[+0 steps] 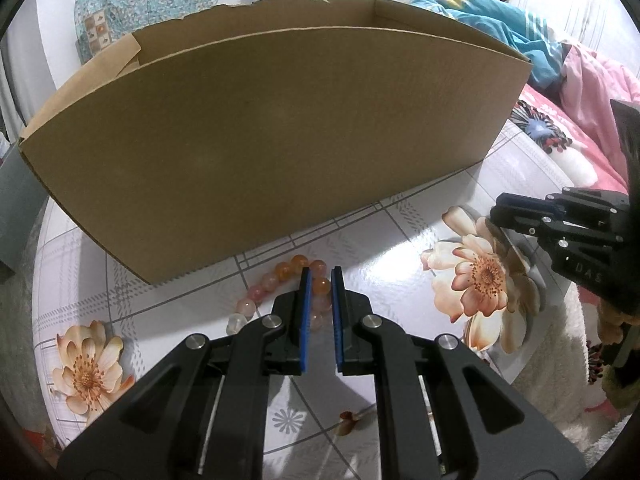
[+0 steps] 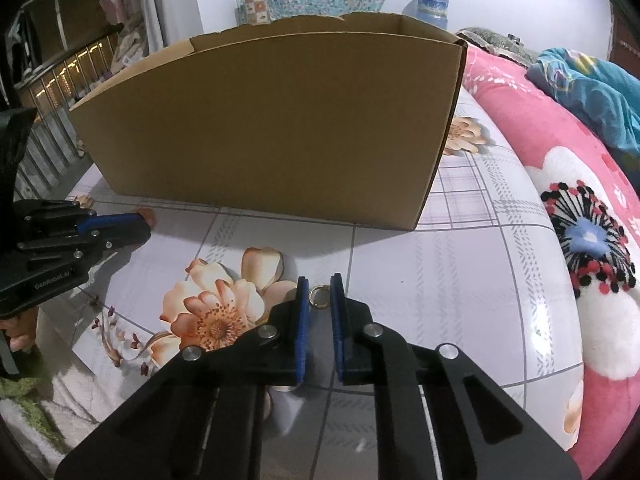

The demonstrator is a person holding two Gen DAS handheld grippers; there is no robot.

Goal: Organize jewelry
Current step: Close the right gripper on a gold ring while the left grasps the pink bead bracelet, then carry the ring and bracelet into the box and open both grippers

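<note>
The left hand-held gripper (image 1: 320, 276) points steeply down at the worktop (image 1: 400, 248), its blue-padded jaws drawn in close around one peach bead of a beaded bracelet (image 1: 272, 288), gripping it. The bracelet is a loop of round, glossy, translucent beads in orange, pink and milky white; it lies flat, curving from the fingertips away to the gripper's left and back under its left finger, just short of the cardboard box (image 1: 260, 152) ahead. The right hand-held gripper (image 2: 319, 280) also tilts down, jaws nearly together with a small thin metal ring (image 2: 319, 295) lying flat between the tips; I cannot tell whether the pads actually press on it. The ring is a plain shiny hoop, open face up, so it has no long axis to speak of. Straight ahead of both grippers stands the box, plain brown corrugated card, open-topped with a torn back edge, its long side facing them. The worktop wears a smooth, glossy cloth printed with grey checks and big peach flowers (image 2: 216, 312). To the right gripper's right lies a fluffy pink blanket (image 2: 560, 184) on a bed.
</note>
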